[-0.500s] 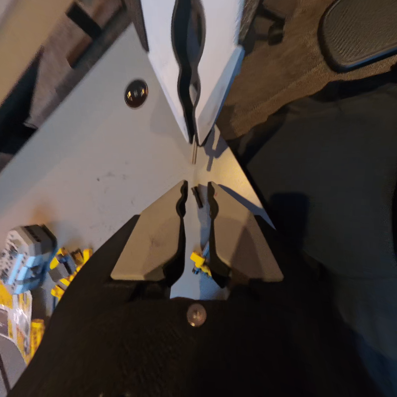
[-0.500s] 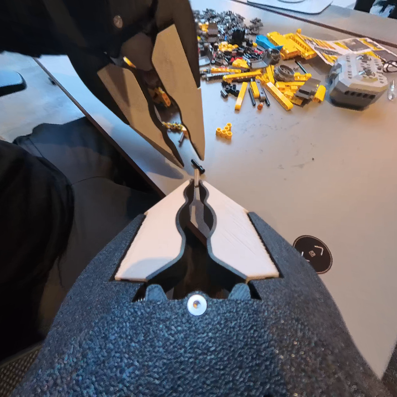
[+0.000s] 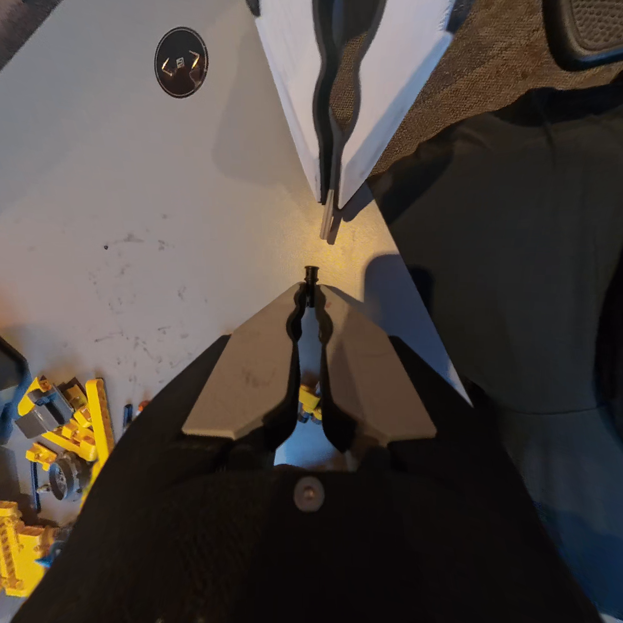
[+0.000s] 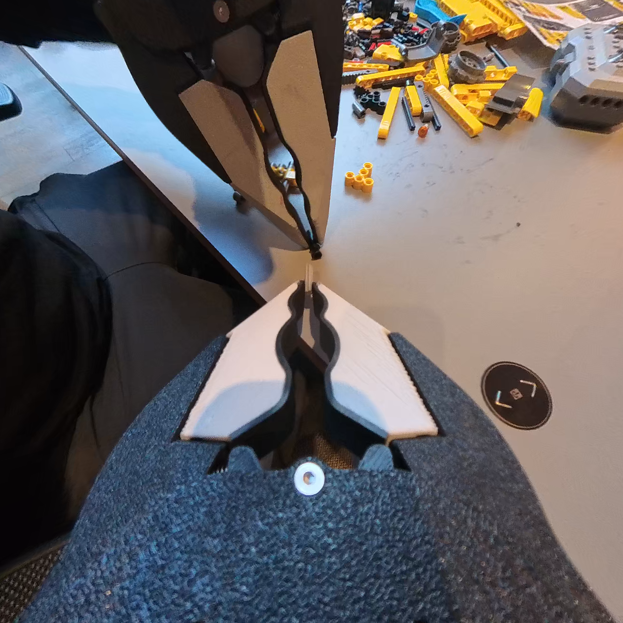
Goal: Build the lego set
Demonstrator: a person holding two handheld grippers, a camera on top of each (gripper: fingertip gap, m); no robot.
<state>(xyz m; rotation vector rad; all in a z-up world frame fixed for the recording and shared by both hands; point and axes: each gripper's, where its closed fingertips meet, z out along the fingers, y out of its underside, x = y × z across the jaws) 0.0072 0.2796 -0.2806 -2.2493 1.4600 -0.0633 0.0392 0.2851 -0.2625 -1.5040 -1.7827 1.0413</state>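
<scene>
My left gripper (image 3: 310, 286), with grey fingers, is shut on a small black pin (image 3: 309, 278) whose head sticks out past the tips. My right gripper (image 4: 307, 285), with white fingers, is shut on a thin light grey axle (image 4: 308, 273) that pokes forward. The two grippers face each other tip to tip just above the grey table (image 4: 472, 253), near its edge. A small gap separates the pin (image 4: 315, 253) from the axle end. In the left wrist view the right gripper (image 3: 328, 199) comes down from the top with the axle (image 3: 328, 220).
A pile of yellow, black and grey building pieces (image 4: 438, 77) and a grey block (image 4: 586, 84) lie at the far side. A small yellow piece (image 4: 360, 177) lies alone. A round black sticker (image 4: 515, 394) is on the table. A person's dark-clothed lap (image 4: 135, 303) is beyond the table edge. Left tips to right tips: about 4 cm. Between my left fingertips and the small yellow piece (image 4: 360, 177) there is roughly 7 cm.
My left gripper, open around the black pin before, has shut on it. Both grippers have shifted over the table and now stand slightly apart, tip to tip.
</scene>
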